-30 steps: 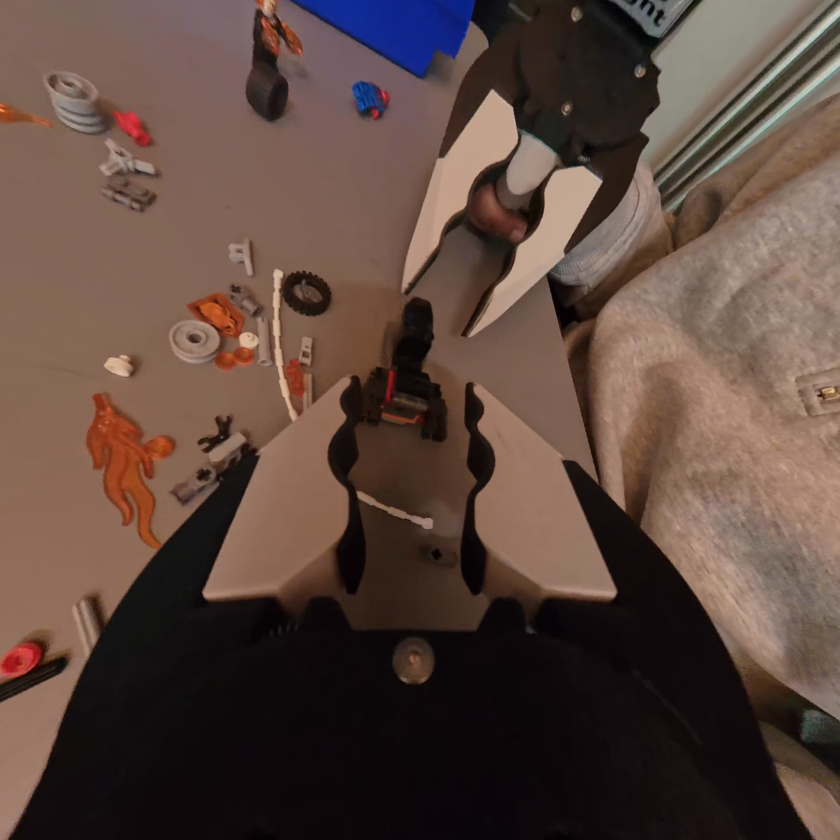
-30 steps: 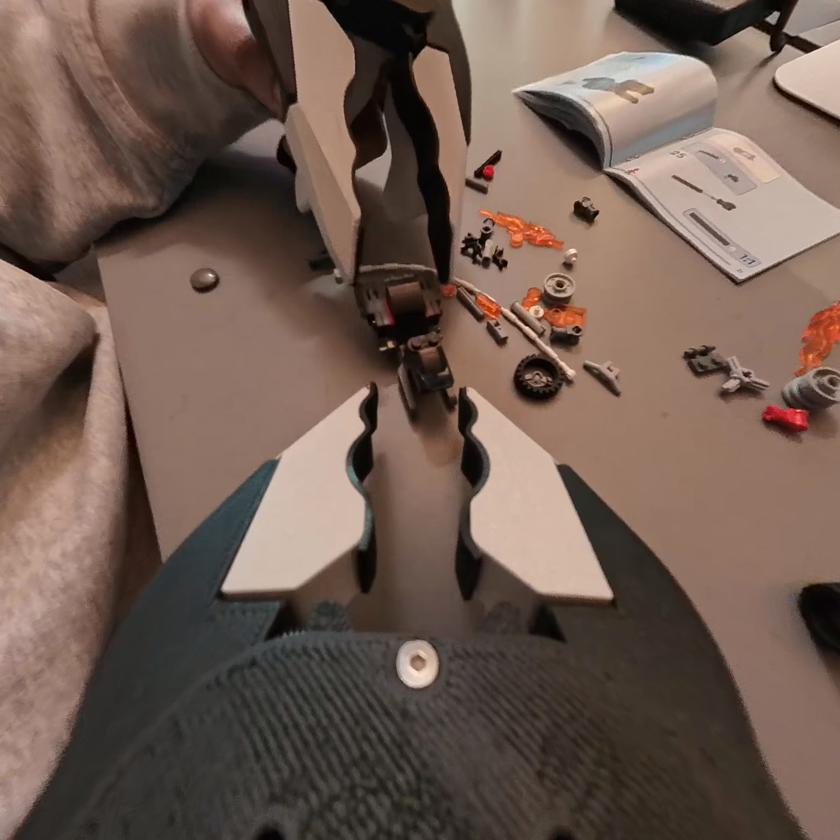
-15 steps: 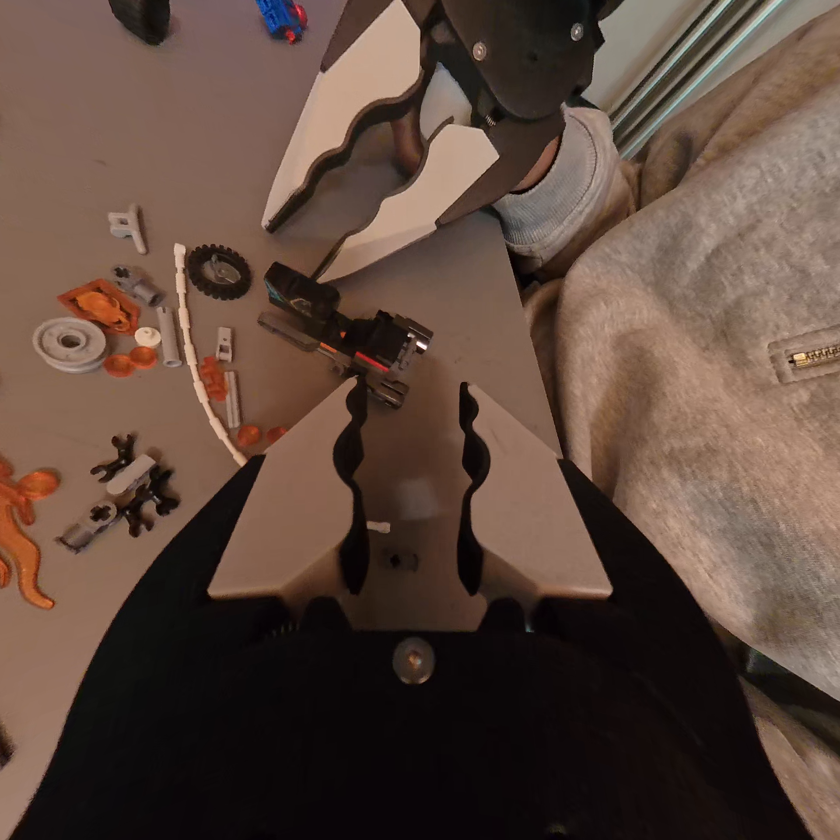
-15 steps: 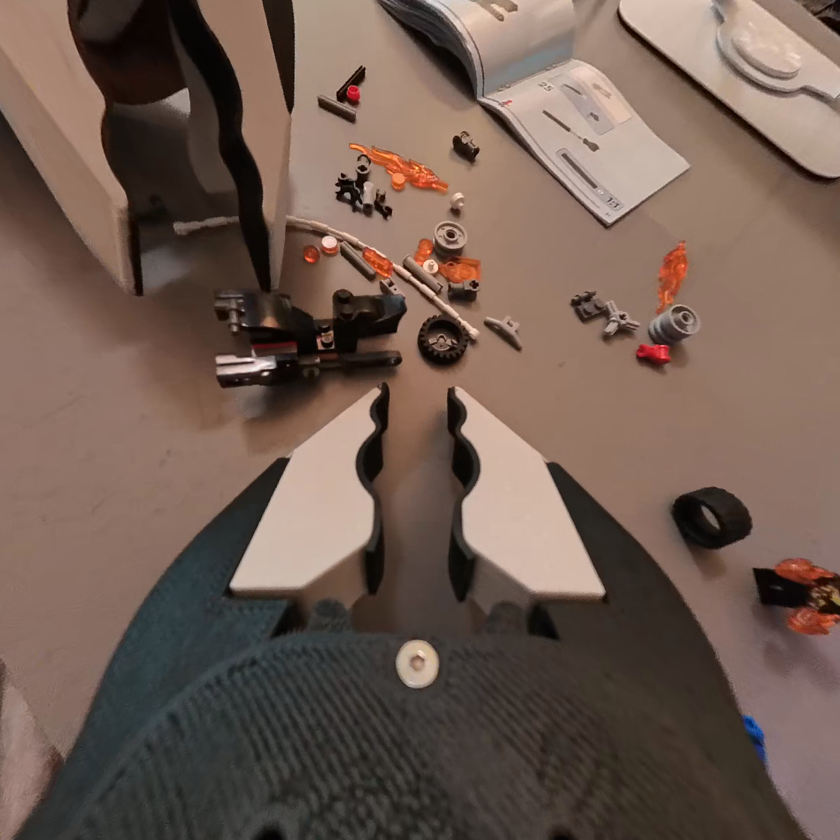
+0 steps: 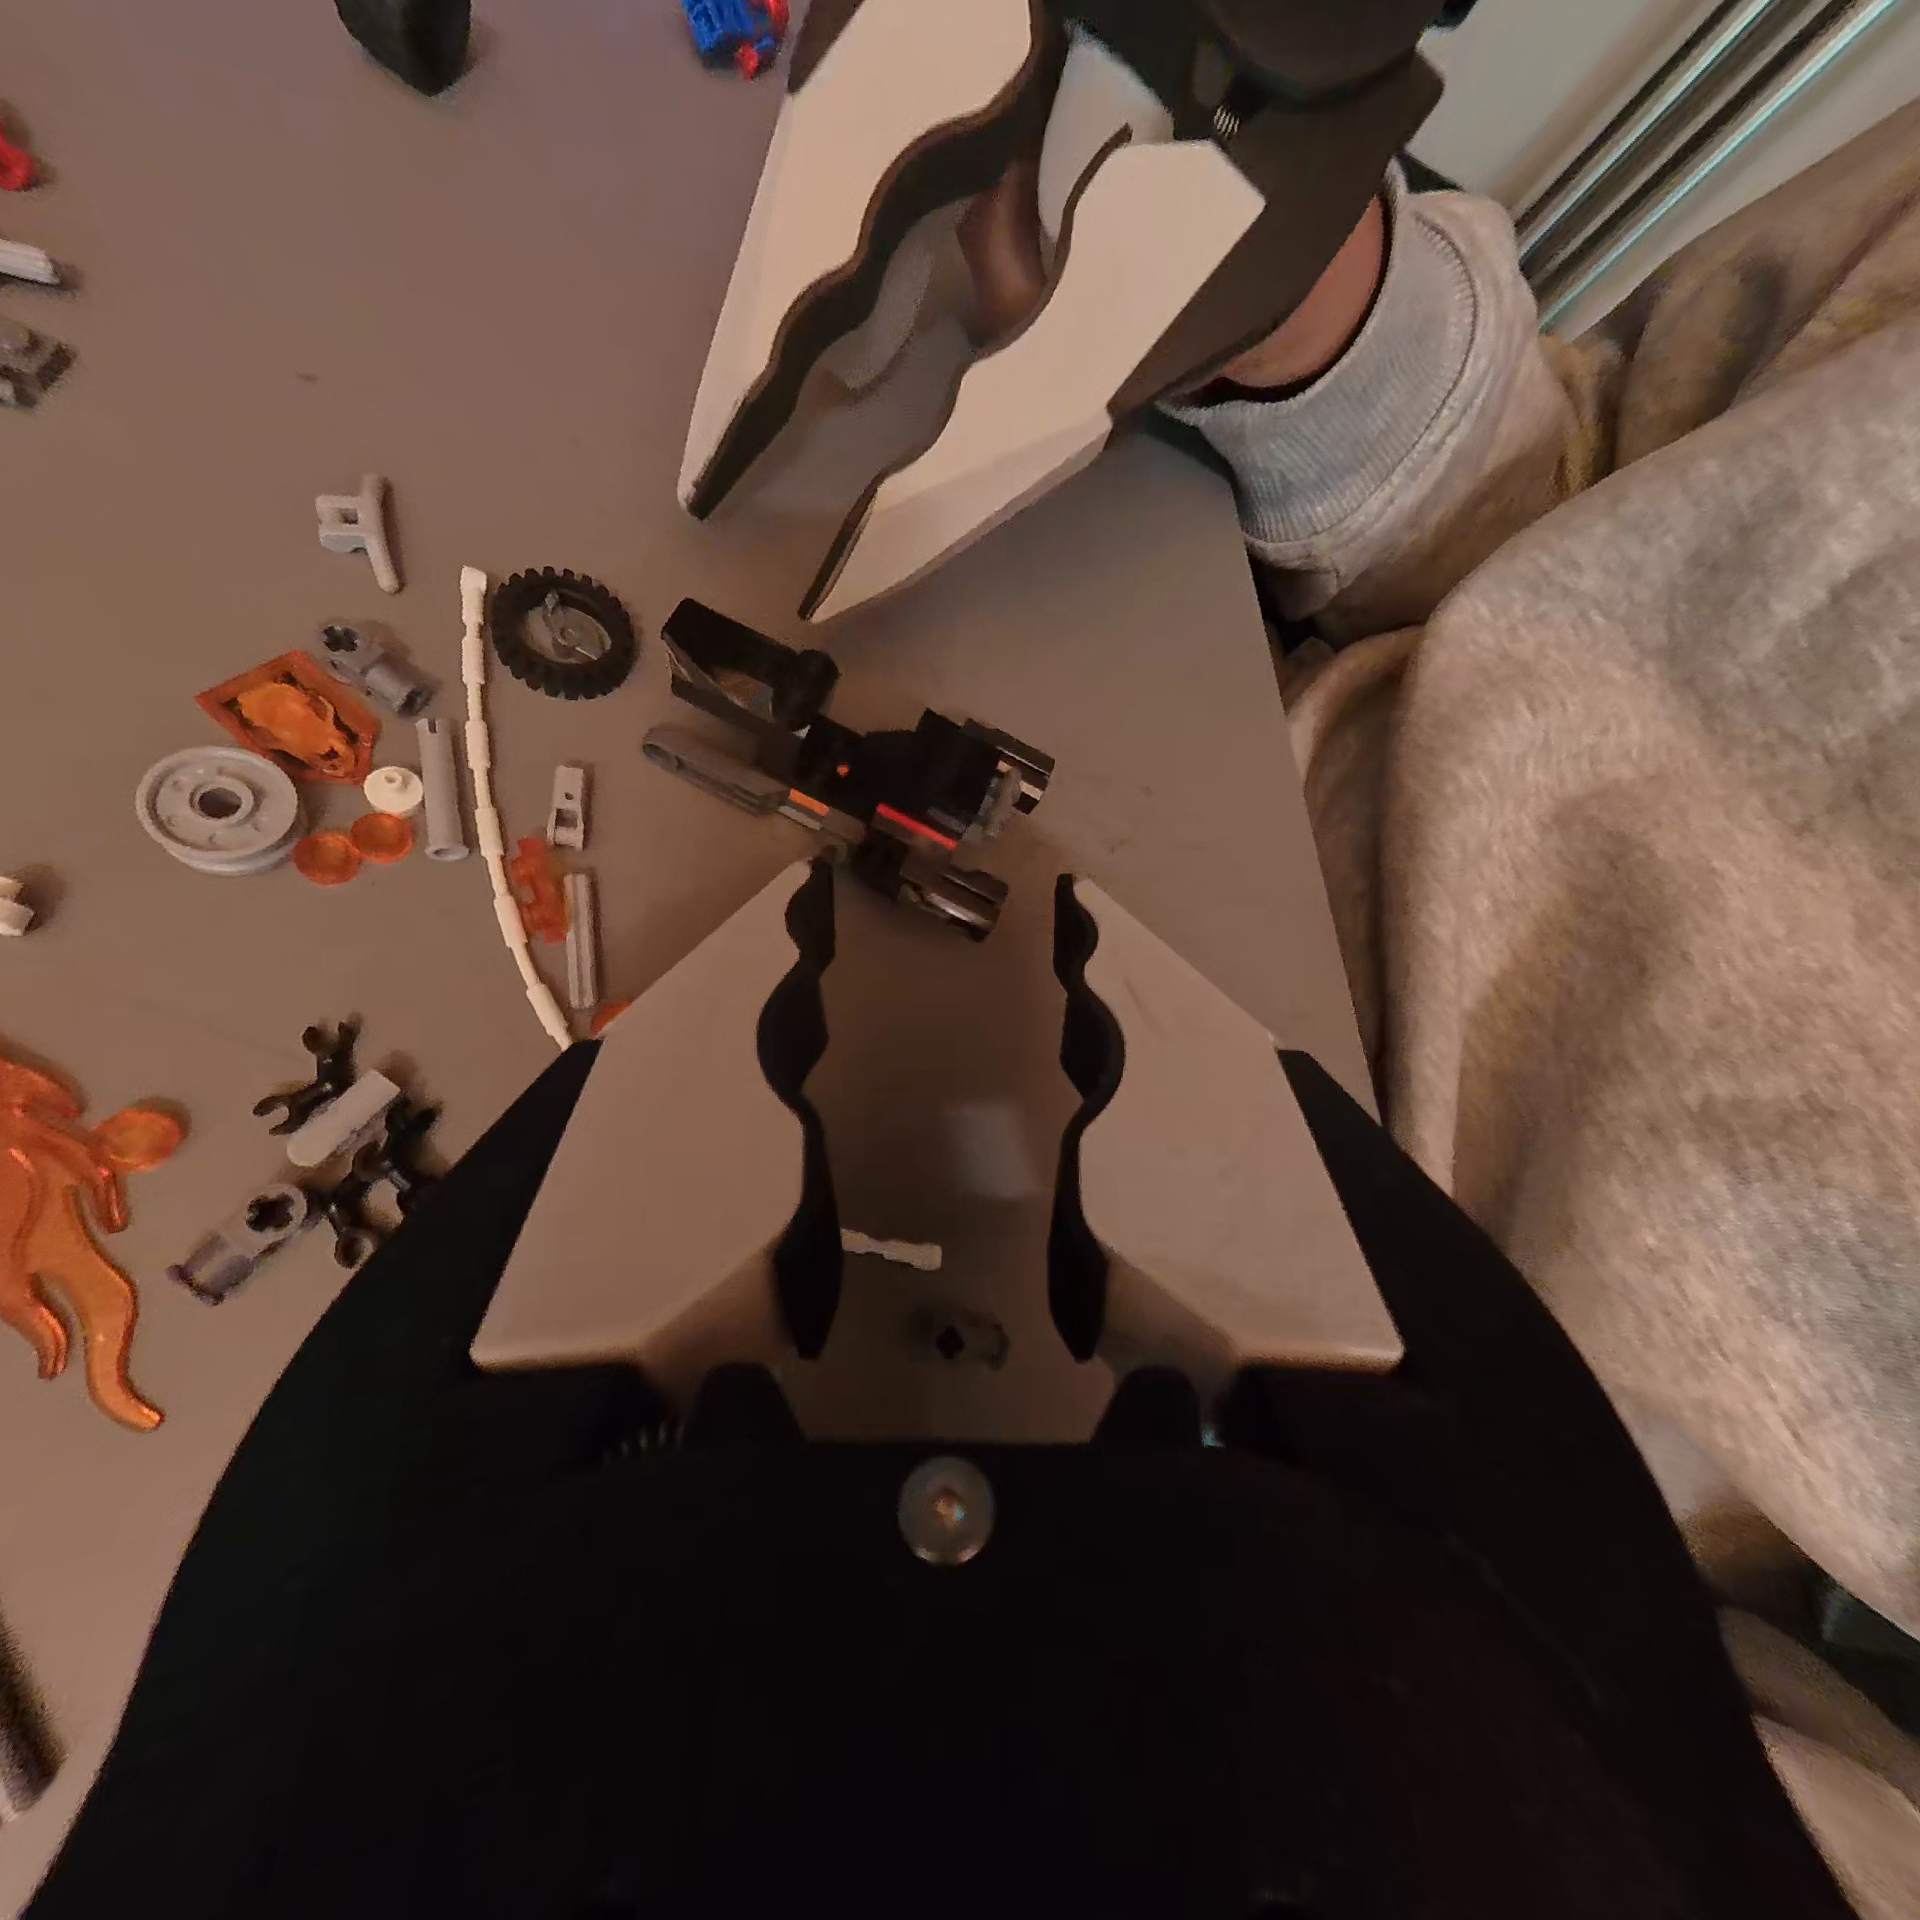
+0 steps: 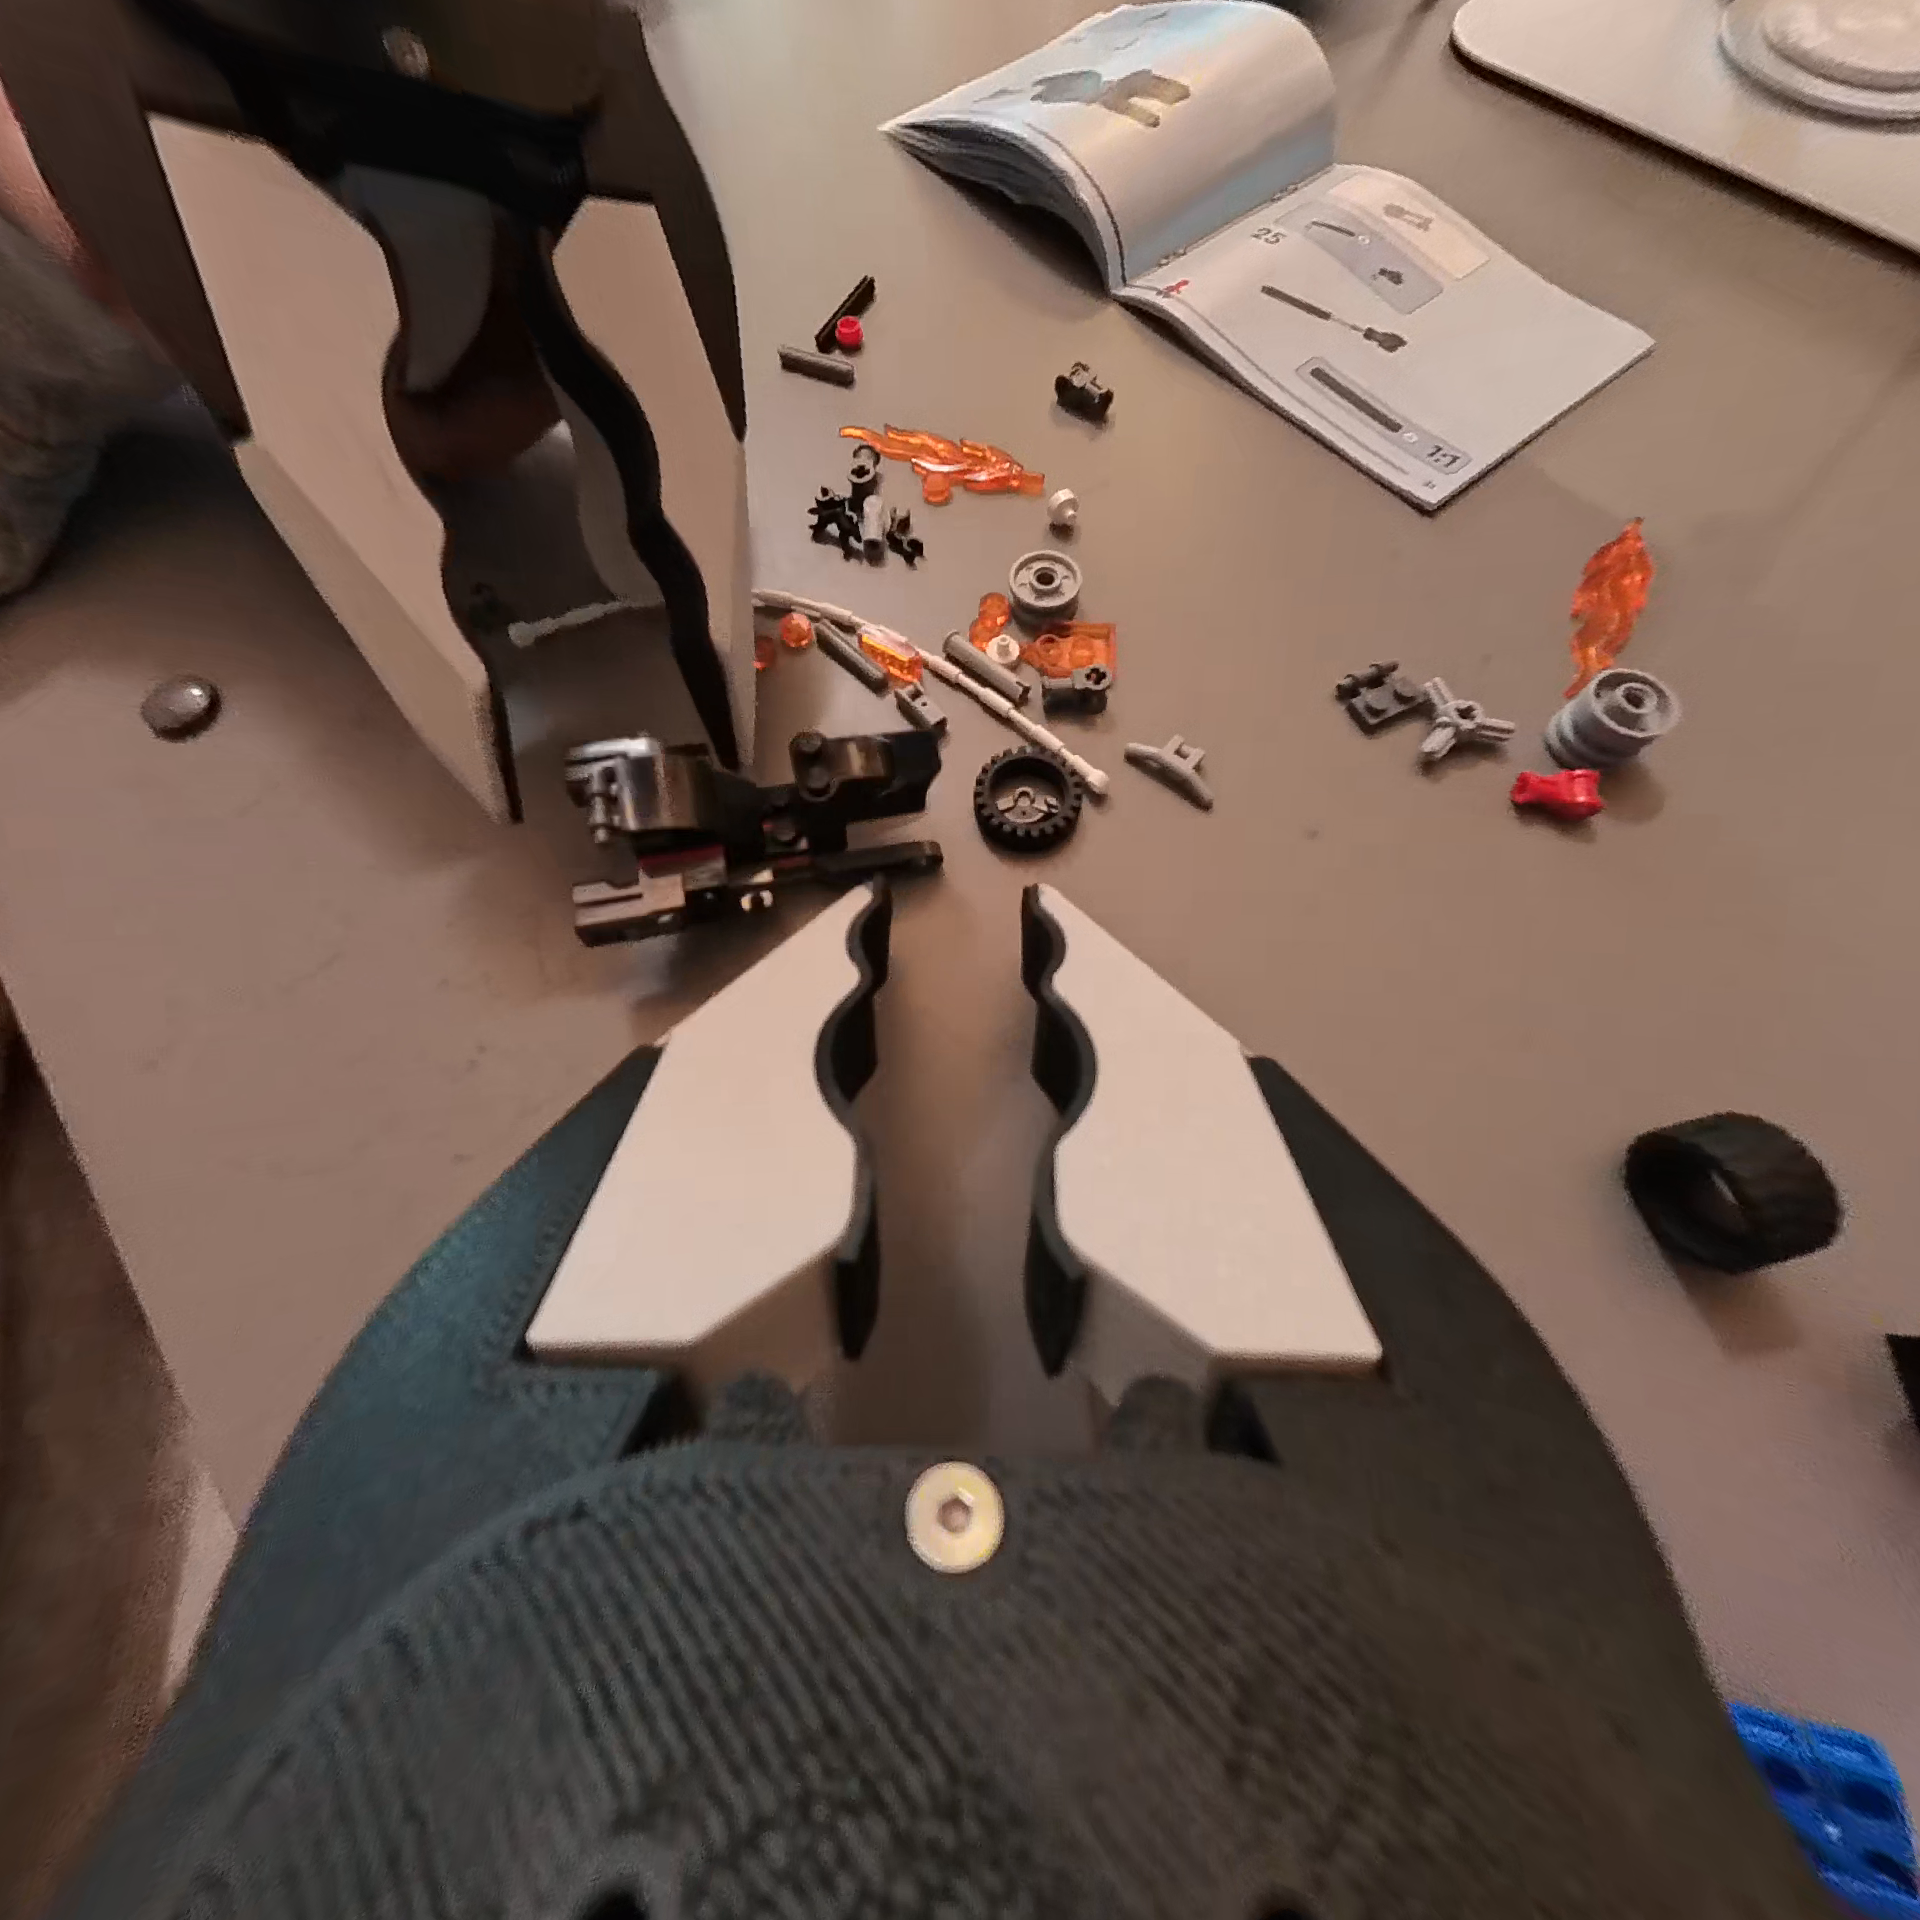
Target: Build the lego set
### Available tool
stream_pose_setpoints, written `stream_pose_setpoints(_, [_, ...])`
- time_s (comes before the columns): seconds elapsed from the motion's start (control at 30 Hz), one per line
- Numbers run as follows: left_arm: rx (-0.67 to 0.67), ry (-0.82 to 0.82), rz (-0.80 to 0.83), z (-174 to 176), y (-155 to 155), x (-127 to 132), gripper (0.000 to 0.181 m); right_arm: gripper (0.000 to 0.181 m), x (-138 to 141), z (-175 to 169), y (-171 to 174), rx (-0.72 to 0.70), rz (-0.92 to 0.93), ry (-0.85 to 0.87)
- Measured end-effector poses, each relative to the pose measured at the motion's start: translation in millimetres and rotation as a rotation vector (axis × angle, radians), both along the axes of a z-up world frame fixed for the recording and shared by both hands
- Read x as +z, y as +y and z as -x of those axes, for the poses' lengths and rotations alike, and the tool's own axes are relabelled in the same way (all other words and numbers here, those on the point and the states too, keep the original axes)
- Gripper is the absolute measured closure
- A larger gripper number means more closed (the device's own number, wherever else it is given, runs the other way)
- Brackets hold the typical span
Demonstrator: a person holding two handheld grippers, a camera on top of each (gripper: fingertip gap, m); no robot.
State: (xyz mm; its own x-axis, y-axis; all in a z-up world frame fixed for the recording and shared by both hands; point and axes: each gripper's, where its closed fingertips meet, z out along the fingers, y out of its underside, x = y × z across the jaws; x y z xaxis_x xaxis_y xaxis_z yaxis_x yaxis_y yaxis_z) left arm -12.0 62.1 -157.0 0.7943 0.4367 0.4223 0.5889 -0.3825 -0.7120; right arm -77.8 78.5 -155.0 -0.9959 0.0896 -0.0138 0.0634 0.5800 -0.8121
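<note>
A partly built black lego assembly point(image 5: 852, 779) with grey and red bits lies crosswise on the grey table, free of both grippers. My left gripper point(image 5: 940, 883) is open and empty, its fingertips just short of the assembly's near end. A small white piece point(image 5: 891, 1250) and a small dark piece point(image 5: 956, 1340) lie on the table between its fingers. My right gripper point(image 6: 954, 894) is open and empty, its left fingertip close to the assembly point(image 6: 748, 821). The right gripper also shows in the left wrist view point(image 5: 758, 556), the left gripper in the right wrist view point(image 6: 623, 779).
Loose parts lie beside the assembly: a small black wheel point(image 5: 561, 631), a white chain strip point(image 5: 488, 790), a grey hub point(image 5: 216, 808), orange flame pieces point(image 5: 52, 1195). An open instruction booklet point(image 6: 1299, 239) lies farther off, a large black tyre point(image 6: 1730, 1190) to the right. The table edge point(image 5: 1299, 779) meets a person's grey sweatshirt.
The assembly, which pointed lengthwise between the two grippers a second ago, now lies crosswise. The right gripper has swung round to its side. Both grippers have stayed open.
</note>
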Motion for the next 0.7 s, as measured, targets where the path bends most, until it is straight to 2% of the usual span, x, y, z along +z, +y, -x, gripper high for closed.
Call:
stream_pose_setpoints(0.33, [-0.008, 0.030, 0.023, -1, 0, -1, 0.140, 0.161, 15, 2, 2, -0.001, 0.107, -0.107])
stream_pose_setpoints(0.47, [0.050, 0.101, -0.063, 2, -21, 27, 0.140, 0.161, 19, 4, 3, -0.010, 0.135, -0.107])
stream_pose_setpoints(0.57, [0.193, 0.181, -0.178, 14, -58, 59, 0.141, 0.156, 24, 12, 5, -0.060, 0.166, -0.099])
stream_pose_setpoints(0.7, [0.586, 0.331, -0.141, 47, -141, 75, 0.142, 0.150, 34, 26, 10, -0.143, 0.239, -0.103])
